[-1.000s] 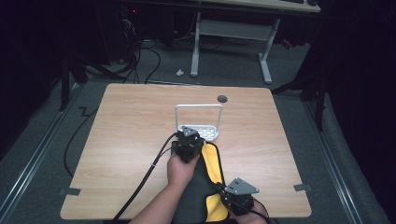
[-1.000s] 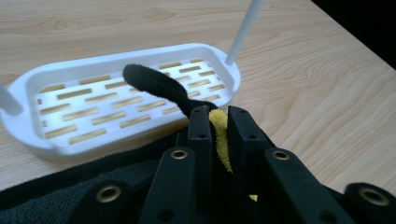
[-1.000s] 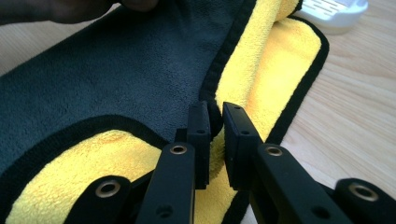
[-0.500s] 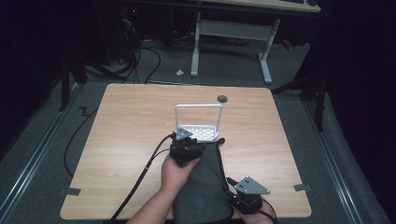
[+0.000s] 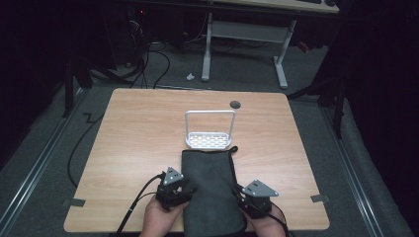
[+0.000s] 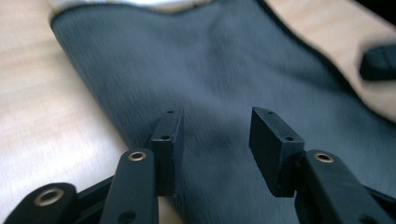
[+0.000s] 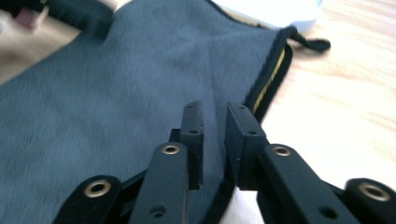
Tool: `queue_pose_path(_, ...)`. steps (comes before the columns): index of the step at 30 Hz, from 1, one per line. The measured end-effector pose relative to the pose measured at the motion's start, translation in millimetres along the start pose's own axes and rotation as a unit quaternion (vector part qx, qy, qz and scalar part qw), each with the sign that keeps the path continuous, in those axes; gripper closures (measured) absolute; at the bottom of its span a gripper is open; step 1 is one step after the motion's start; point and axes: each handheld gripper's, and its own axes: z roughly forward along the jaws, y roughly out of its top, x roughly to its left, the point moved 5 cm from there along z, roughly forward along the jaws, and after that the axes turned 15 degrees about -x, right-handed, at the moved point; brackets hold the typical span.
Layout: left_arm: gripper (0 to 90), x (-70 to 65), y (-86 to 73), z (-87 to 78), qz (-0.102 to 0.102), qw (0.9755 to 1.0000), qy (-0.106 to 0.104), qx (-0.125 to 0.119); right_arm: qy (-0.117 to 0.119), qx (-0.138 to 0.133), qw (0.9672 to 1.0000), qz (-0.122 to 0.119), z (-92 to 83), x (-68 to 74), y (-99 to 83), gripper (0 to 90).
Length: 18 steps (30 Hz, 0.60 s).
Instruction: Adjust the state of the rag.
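Observation:
A dark grey cloth [image 5: 210,187] lies folded flat on the wooden table [image 5: 133,138], its far edge against a small white wire rack [image 5: 210,140]. My left gripper [image 5: 187,188] sits at the cloth's left edge. In the left gripper view the left gripper [image 6: 215,116] hovers open over the cloth [image 6: 224,65]; its jaws have just opened wide and eased in slightly, with nothing between them. My right gripper [image 5: 240,192] is at the cloth's right edge. The right gripper [image 7: 215,109] has just been closing, and the cloth's hem [image 7: 261,88], with yellow showing under it, runs into the narrow gap.
A round dark grommet [image 5: 235,104] sits in the table near its far edge. Cables trail from both grippers off the near edge. Bare wood lies left and right of the cloth. Behind the table stand a white desk frame [image 5: 244,34] and floor cables.
The left gripper let go of the cloth's far end and drew back toward the near left. The yellow underside is now covered and the cloth lies flat. The right gripper stayed put.

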Motion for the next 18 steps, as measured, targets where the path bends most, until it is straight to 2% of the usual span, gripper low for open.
queue_pose_path(1, 54.9, -1.3, -2.2, -0.5, 0.011, 0.9999, 0.003, 0.004, 0.0, 0.0, 1.0, 0.0, 0.0, 0.0, 0.0, 80.1)
queue_pose_path(2, 54.7, -2.0, -5.5, 0.7, 0.028, 0.9995, 0.004, 0.015, -0.004, 0.01, 0.9999, 0.004, 17.2, -3.3, 5.7, 80.4)
queue_pose_path(3, 54.6, -2.0, -5.5, 0.7, 0.028, 0.9995, 0.004, 0.015, -0.009, 0.015, 0.9998, 0.003, 27.0, -5.4, 7.3, 80.3)
queue_pose_path(4, 54.5, -1.2, -9.4, 3.3, 0.038, 0.9988, 0.005, 0.029, -0.013, 0.02, 0.9997, 0.007, 36.5, -8.4, 8.0, 80.2)
queue_pose_path(5, 54.3, -1.2, -9.4, 3.3, 0.038, 0.9988, 0.005, 0.029, -0.013, 0.02, 0.9997, 0.007, 36.5, -8.4, 8.0, 80.2)
queue_pose_path(6, 54.3, -0.7, -11.4, 4.2, 0.041, 0.9986, 0.004, 0.035, -0.02, 0.039, 0.9988, 0.02, 53.3, -14.9, 5.0, 79.3)
queue_pose_path(8, 54.4, -1.0, -12.8, 2.0, 0.058, 0.9975, 0.004, 0.039, -0.031, 0.067, 0.9971, 0.019, 62.9, -20.6, -2.8, 79.0)
queue_pose_path(12, 54.6, -1.3, -15.4, -4.0, 0.059, 0.9974, -0.002, 0.042, -0.028, 0.067, 0.9971, 0.022, 58.4, -23.8, -7.7, 78.8)
queue_pose_path(16, 55.0, -6.7, -23.6, -20.0, 0.049, 0.9977, -0.018, 0.042, -0.001, 0.065, 0.9974, 0.03, 37.2, -15.8, -15.3, 77.7)
queue_pose_path(17, 55.0, -6.7, -23.6, -20.0, 0.049, 0.9977, -0.018, 0.042, -0.001, 0.065, 0.9974, 0.03, 37.2, -15.8, -15.3, 77.7)
queue_pose_path(18, 55.1, -8.6, -25.5, -23.3, 0.044, 0.998, -0.022, 0.04, 0.01, 0.061, 0.9976, 0.032, 29.3, -10.6, -18.4, 76.8)
